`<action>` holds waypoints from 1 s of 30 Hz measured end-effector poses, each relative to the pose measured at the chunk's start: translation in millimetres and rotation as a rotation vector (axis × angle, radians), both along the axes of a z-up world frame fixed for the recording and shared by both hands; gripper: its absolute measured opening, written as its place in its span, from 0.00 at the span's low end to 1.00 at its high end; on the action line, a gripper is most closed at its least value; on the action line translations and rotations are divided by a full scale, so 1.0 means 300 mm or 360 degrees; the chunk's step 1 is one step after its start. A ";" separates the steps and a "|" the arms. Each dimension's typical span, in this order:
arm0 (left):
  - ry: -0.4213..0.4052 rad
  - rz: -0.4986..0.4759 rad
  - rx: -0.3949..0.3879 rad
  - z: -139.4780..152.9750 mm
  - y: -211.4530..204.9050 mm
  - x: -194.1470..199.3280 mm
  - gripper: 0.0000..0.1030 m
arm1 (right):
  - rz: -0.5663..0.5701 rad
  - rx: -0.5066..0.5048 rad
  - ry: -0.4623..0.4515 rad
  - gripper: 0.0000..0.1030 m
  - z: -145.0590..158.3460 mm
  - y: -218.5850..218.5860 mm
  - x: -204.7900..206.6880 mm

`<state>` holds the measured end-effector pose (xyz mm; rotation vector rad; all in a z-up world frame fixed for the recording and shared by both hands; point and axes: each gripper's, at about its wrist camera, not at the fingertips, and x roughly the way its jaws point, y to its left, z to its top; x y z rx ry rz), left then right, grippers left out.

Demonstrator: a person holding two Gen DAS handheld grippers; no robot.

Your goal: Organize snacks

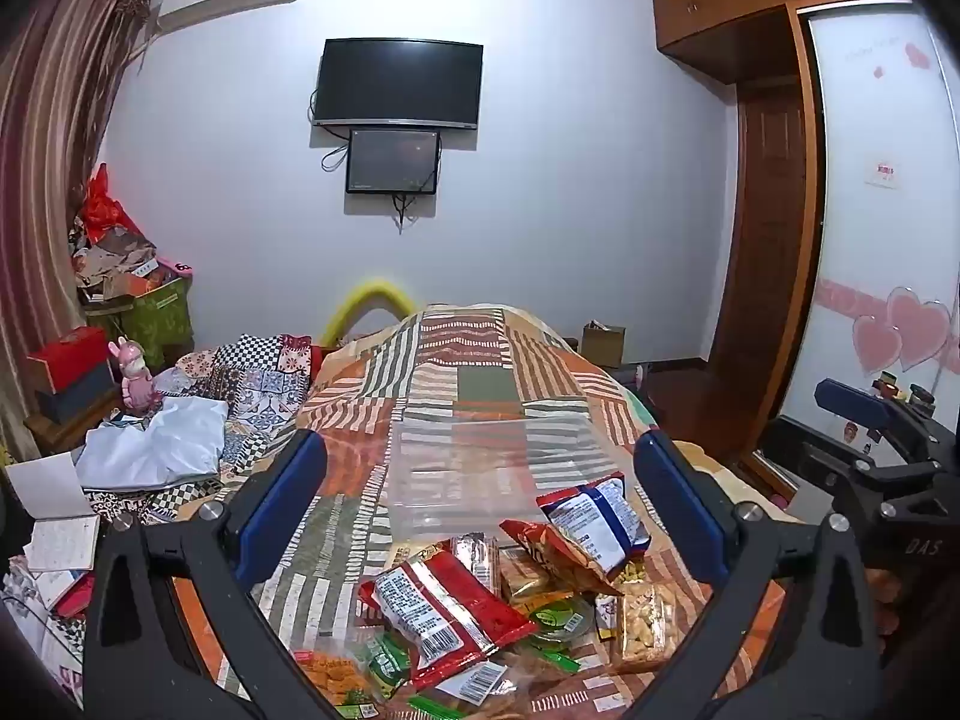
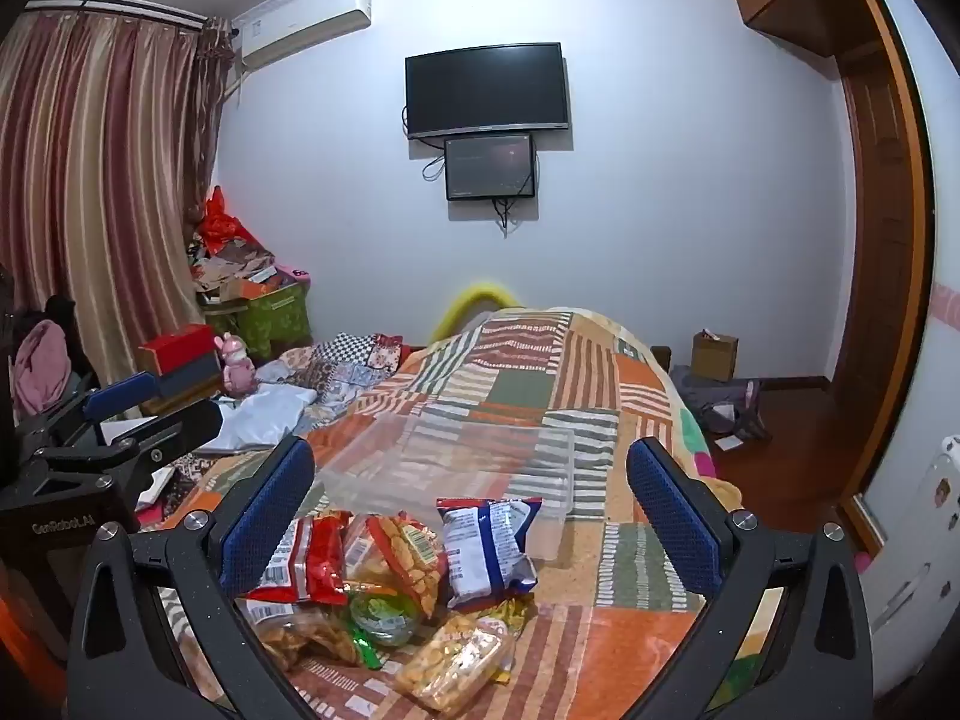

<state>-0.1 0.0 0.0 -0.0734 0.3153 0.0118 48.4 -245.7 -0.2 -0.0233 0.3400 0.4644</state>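
Observation:
A pile of snack packets lies on the patchwork bedspread (image 1: 474, 384). It holds a red packet (image 1: 444, 612), a blue-and-white packet (image 1: 600, 516) and a clear pack of crackers (image 1: 645, 624). A clear plastic box (image 1: 492, 468) stands empty just behind the pile; it also shows in the right wrist view (image 2: 456, 468). My left gripper (image 1: 480, 504) is open above the pile, holding nothing. My right gripper (image 2: 471, 504) is open and empty over the same pile, with the blue-and-white packet (image 2: 486, 546) and crackers (image 2: 450, 660) between its fingers. The right gripper's body shows at the left wrist view's right edge (image 1: 870, 456).
Folded patterned cloths (image 1: 264, 372) and a white garment (image 1: 156, 444) lie on the bed's left. A notebook (image 1: 54, 516), a pink toy (image 1: 135, 372) and boxes (image 1: 72, 372) crowd the left side. A wardrobe (image 1: 876, 210) and a cardboard box (image 2: 714, 354) stand to the right.

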 end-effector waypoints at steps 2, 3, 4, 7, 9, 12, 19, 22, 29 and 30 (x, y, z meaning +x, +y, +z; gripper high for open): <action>-0.0007 -0.0008 -0.0004 0.000 0.001 0.000 1.00 | -0.0003 0.0003 -0.0002 1.00 -0.002 0.001 0.003; -0.0009 -0.0007 0.0002 0.000 0.000 -0.001 1.00 | -0.0005 0.0005 -0.0001 1.00 -0.003 0.001 0.004; -0.0004 -0.0014 -0.0004 0.000 0.001 -0.001 1.00 | -0.0006 0.0008 0.0000 1.00 -0.003 0.000 0.005; -0.0002 -0.0017 -0.0012 -0.001 0.004 -0.007 1.00 | -0.0012 0.0016 0.0005 1.00 -0.009 -0.002 0.003; 0.0005 -0.0021 -0.0017 0.003 0.017 0.007 1.00 | -0.0013 0.0020 0.0010 1.00 -0.004 -0.005 -0.001; 0.0009 -0.0024 -0.0014 0.008 0.019 0.001 1.00 | -0.0016 0.0025 0.0022 1.00 -0.001 -0.003 -0.003; 0.0015 -0.0024 0.0002 0.014 0.010 0.004 1.00 | -0.0010 0.0032 0.0043 1.00 -0.022 0.004 0.013; 0.0013 -0.0022 0.0014 0.014 0.005 0.002 1.00 | -0.0009 0.0031 0.0045 1.00 -0.019 0.004 0.014; 0.0014 -0.0018 0.0023 0.012 0.000 0.004 1.00 | -0.0013 0.0033 0.0041 1.00 -0.025 0.004 0.011; 0.0016 -0.0017 0.0023 0.012 0.000 0.006 1.00 | -0.0012 0.0036 0.0043 1.00 -0.027 0.005 0.011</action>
